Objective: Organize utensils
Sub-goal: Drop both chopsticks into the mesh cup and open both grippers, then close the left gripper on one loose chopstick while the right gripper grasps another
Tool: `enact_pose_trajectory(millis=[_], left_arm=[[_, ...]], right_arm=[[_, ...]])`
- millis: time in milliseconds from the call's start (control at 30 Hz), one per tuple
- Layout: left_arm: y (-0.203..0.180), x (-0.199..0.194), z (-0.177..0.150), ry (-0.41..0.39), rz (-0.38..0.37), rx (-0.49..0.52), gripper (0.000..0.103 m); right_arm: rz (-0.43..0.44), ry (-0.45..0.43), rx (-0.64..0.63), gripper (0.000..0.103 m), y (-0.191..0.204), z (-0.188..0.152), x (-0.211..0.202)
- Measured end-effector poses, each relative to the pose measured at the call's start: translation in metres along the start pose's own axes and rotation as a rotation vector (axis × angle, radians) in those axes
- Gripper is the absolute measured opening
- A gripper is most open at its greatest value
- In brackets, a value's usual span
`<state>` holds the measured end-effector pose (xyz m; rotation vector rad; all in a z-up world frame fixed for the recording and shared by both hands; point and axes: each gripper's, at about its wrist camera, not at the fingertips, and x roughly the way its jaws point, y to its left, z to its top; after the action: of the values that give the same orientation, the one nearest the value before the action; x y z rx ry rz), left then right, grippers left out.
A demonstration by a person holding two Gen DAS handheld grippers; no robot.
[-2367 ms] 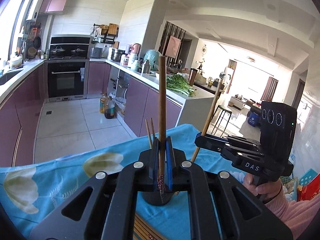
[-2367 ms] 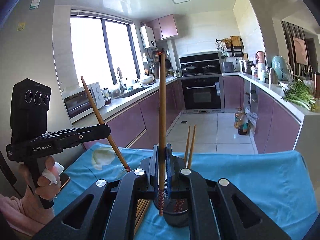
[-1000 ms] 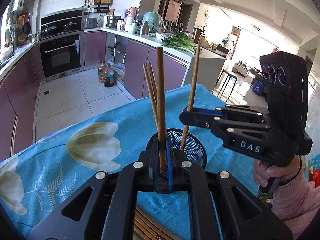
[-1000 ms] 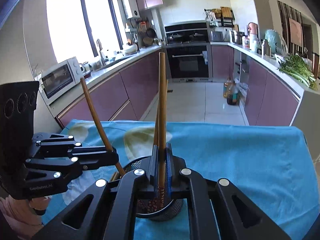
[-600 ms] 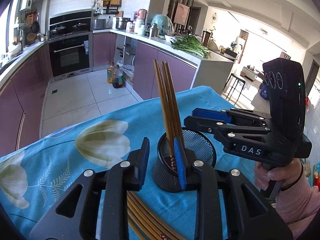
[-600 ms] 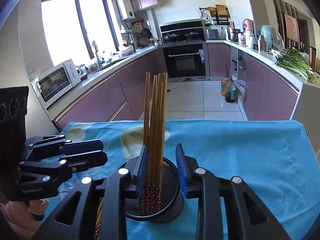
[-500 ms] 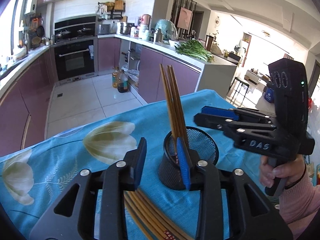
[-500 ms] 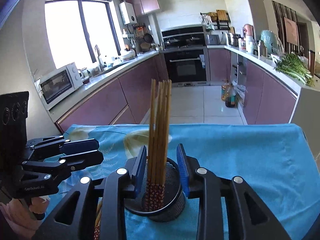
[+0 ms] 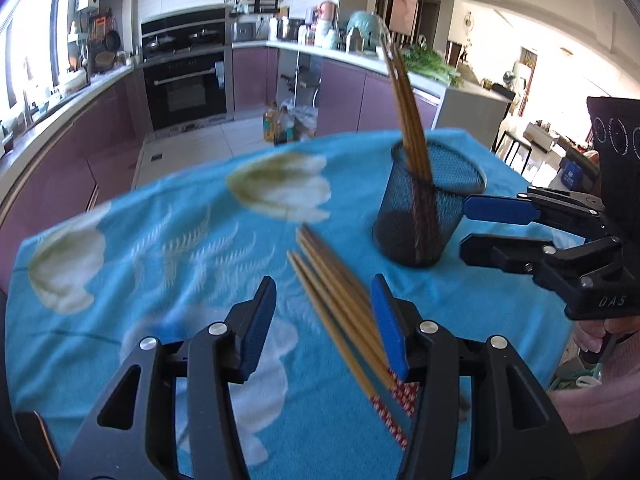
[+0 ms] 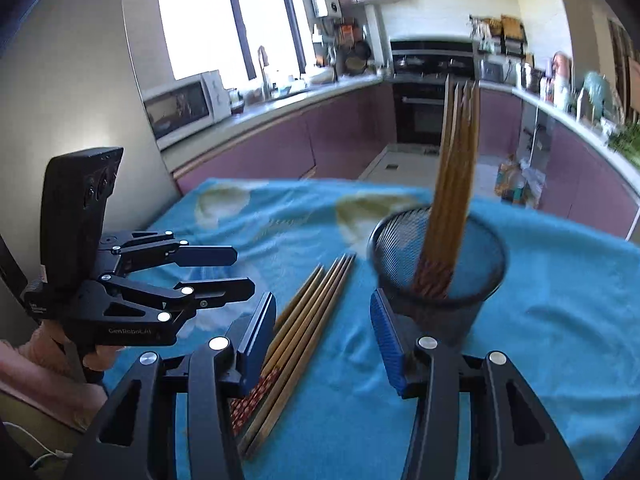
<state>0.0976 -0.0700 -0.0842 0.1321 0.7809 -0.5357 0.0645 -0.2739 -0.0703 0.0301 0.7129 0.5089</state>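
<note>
1. Both our grippers w/ jaws parted, nothing between the pads; they've just been opening. Left gripper hangs over the loose chopsticks; right gripper sits betw. that pile and the cup.
2. Cup stands on the blue cloth, several sticks upright in it, leaning. Loose pile lies flat just beside it.
3. Risk: sticks lie packed together, so closing on them could catch two or more, or pinch cloth.
4. Risk: cup looks light; a bump from the right gripper could tip it and spill the sticks.
5. Risk: grippers near each other, could collide over the pile.
</note>
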Motion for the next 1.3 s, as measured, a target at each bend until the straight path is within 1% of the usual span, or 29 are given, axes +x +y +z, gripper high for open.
enact_pose_trajectory(millis=[167, 267, 400, 667, 933, 1100, 1300], left_arm=[[-0.002, 0.018, -0.024, 0.07, 0.003, 0.0, 0.049], [-0.006, 0.028, -0.031, 0.1, 0.012, 0.004, 0.049], [-0.006, 0.035, -0.036, 0.127, 0.01, -0.004, 0.049], [-0.006, 0.044, -0.037, 0.15, 0.018, -0.008, 0.047], [-0.006, 0.048, -0.038, 0.153, 0.029, -0.002, 0.046], [-0.003, 0.048, -0.038, 0.16, 0.041, -0.006, 0.039], [0.002, 0.051, -0.033, 0.164, 0.039, -0.024, 0.039]], right_arm=[[0.01, 0.096, 0.047, 0.045, 0.002, -0.02, 0.029], [0.011, 0.124, 0.066, 0.042, 0.001, -0.026, 0.037], [-0.008, 0.151, 0.078, 0.038, -0.002, -0.029, 0.043], [-0.015, 0.169, 0.076, 0.035, 0.002, -0.033, 0.05], [-0.04, 0.173, 0.067, 0.032, 0.005, -0.033, 0.054], [-0.054, 0.183, 0.062, 0.031, 0.003, -0.032, 0.052], [-0.09, 0.185, 0.037, 0.031, 0.009, -0.027, 0.062]])
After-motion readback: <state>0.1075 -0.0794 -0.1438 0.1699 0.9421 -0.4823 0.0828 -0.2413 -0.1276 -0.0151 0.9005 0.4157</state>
